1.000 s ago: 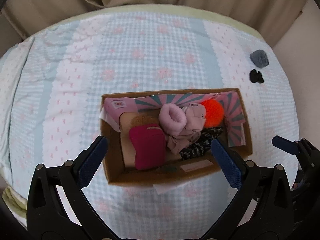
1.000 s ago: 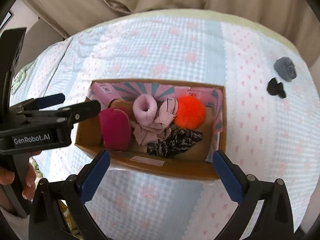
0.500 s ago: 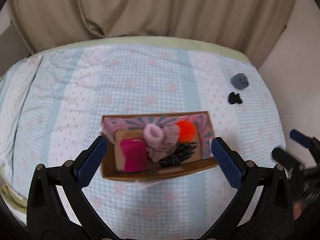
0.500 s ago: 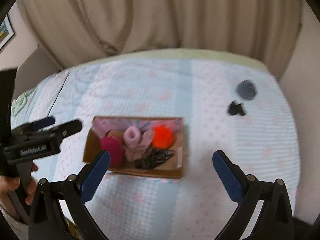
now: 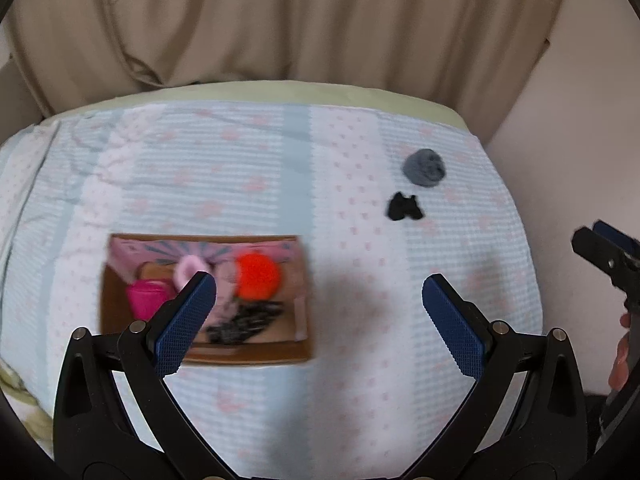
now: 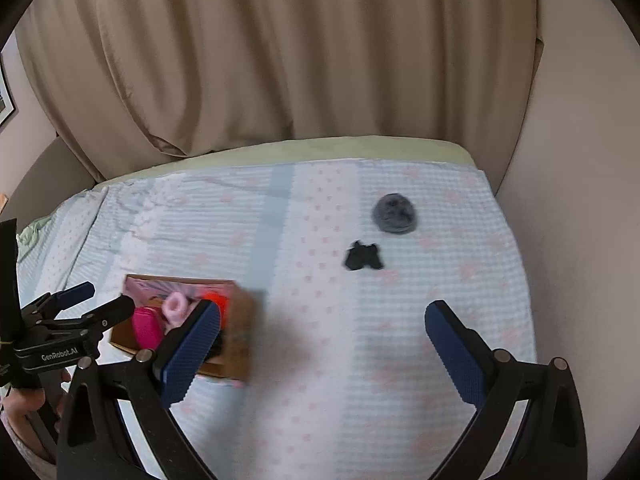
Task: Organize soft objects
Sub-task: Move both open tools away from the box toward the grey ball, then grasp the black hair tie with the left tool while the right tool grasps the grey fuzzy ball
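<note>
Bed covered in a waffle-textured quilt, pale blue and white bands with small pink dots and flowers; beige pleated curtain hangs behind.

Cardboard box, open-topped and rectangular, sits on the quilt at left, blurred in both views. Inside: a round fluffy orange pom-pom, a magenta rolled piece, a pale pink fuzzy roll, and a black-and-white patterned cloth. Pink striped lining shows along the far wall.

Outside the box, well apart to the right: a grey fuzzy ball, and just beside it a small crumpled black piece. Both lie on the quilt near its far right corner.

Left gripper: black frame, blue ribbed pads, jaws spread wide, holding nothing, hovering above the quilt between box and loose items. Its left pad overlaps the box in view.

Right gripper: same build, jaws spread wide, empty, raised over the bare quilt and aimed toward the far right corner.
</note>
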A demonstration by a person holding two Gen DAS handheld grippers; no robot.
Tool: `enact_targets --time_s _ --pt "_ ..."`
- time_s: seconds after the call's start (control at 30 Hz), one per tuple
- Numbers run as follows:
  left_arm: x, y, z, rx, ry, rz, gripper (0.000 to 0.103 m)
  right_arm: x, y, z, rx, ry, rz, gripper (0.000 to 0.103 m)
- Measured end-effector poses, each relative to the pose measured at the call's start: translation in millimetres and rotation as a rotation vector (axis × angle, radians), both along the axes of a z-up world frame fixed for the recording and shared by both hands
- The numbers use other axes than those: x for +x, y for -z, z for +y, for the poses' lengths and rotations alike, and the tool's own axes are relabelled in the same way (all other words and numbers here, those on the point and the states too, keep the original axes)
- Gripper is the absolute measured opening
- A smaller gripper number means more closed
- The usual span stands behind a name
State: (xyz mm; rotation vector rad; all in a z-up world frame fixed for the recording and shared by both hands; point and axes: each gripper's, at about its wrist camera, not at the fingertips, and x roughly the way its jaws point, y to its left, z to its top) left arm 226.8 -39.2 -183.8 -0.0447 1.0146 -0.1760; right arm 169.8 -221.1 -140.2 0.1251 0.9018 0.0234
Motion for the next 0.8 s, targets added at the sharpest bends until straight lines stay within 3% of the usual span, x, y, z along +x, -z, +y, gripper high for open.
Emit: enact_targets --time_s 0.2,0.37,0.6,0.8 --pt "24 31 -71 -0.010 0.052 0.013 0.103 24 19 -71 -0.023 -0.044 0.003 0.102" --pt "62 73 -118 -0.022 0.100 0.054 0.103 63 39 -110 -0.035 -0.087 -0.001 0.102" --pt "121 143 -158 -0.025 0.141 0.092 0.102 123 81 -133 -0.052 -0.150 0.000 0.102" --pt "169 205 -174 -0.050 0.138 0.130 0.102 188 137 -141 -0.048 -0.174 0.045 0.102"
